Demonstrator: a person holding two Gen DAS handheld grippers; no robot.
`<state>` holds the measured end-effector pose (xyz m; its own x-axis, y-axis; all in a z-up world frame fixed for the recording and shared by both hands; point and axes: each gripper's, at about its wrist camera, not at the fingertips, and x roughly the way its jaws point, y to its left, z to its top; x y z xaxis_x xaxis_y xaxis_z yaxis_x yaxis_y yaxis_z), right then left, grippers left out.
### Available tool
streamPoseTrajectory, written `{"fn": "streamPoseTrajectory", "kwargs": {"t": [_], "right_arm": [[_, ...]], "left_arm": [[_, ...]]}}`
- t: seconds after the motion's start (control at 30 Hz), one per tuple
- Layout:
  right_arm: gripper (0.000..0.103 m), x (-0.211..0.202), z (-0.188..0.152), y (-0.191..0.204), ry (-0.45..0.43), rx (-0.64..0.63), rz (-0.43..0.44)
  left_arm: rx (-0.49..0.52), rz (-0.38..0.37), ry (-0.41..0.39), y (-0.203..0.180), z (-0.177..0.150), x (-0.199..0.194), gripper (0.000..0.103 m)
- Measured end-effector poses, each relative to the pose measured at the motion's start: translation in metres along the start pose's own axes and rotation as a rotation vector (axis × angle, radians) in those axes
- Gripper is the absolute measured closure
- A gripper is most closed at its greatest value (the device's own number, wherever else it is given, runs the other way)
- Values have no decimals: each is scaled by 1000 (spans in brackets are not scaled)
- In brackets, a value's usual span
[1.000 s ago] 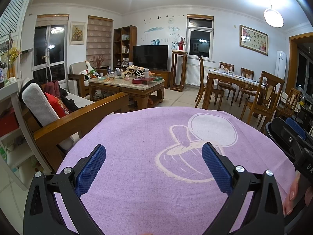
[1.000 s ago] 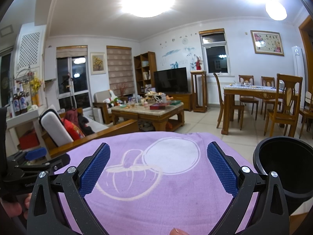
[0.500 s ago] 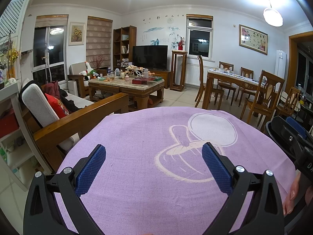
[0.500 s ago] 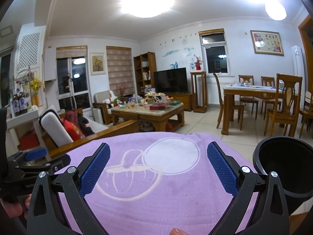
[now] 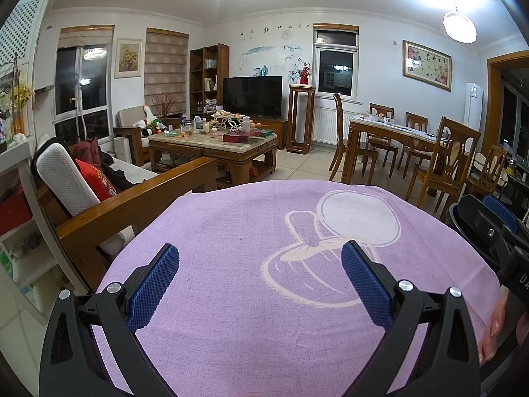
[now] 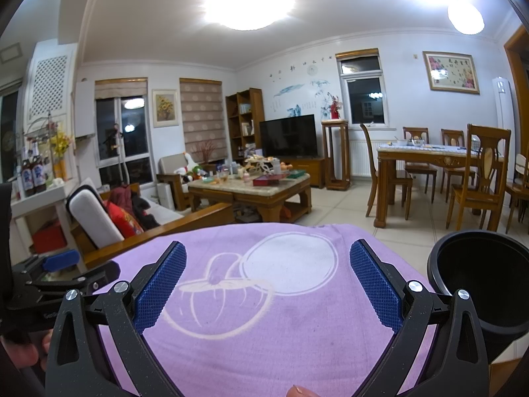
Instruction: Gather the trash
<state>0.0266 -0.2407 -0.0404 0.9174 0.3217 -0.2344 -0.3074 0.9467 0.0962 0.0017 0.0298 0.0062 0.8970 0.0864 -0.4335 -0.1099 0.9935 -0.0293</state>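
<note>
Jaws of both grippers, left point(image 5: 259, 281) and right point(image 6: 267, 284), stand wide apart with nothing between them, each above the purple cloth point(image 5: 281, 264) that covers the bench. No trash shows on the cloth; a black bin point(image 6: 479, 284) stands just beside its right edge, the right gripper nearer it.

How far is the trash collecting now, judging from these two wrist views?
Nothing looks done yet. The left gripper and right gripper both have their jaws open and empty above the purple cloth, where no trash is visible. The black bin stands at the right; no contents visible. Clutter lies on the coffee table, so all collecting remains.
</note>
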Motion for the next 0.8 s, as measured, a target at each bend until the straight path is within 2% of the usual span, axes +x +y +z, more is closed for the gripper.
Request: {"fn": "streamPoseTrajectory", "kwargs": {"t": [0.8], "right_arm": [[5, 0, 0, 1, 0, 0, 0]], "left_arm": [[21, -4, -6, -3, 0, 2, 5]]}}
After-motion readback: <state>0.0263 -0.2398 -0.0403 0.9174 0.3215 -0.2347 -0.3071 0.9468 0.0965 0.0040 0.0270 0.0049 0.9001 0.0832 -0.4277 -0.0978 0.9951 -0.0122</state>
